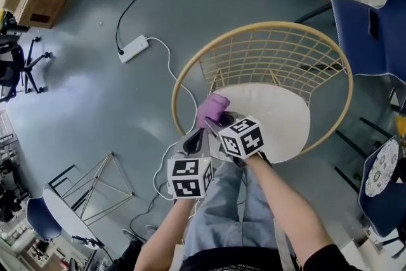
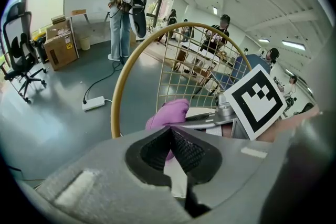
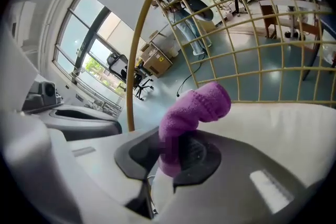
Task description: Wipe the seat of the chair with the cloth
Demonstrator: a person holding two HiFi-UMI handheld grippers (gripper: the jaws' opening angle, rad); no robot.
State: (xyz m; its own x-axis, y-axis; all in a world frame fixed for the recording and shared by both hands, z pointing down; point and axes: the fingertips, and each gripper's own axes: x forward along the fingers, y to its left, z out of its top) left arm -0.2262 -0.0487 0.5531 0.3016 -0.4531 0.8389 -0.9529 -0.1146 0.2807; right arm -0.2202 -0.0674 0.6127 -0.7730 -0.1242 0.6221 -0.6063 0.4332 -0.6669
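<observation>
partly hidden, cloth (image 3: 202,105) pinched in right hand-held gripper (image 3: 176,150) (lower end covered); left hand-held gripper (image 2: 170,140) closed, empty.

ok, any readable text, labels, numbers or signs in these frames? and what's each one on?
No text can be read in any view.
Cardboard box: yellow sticker and white label, too small to read.
Shirt print, bottom edge of the head view: cut off and blurred.
Marker cubes on the left gripper and right gripper: black-and-white square patterns only, no characters.
</observation>
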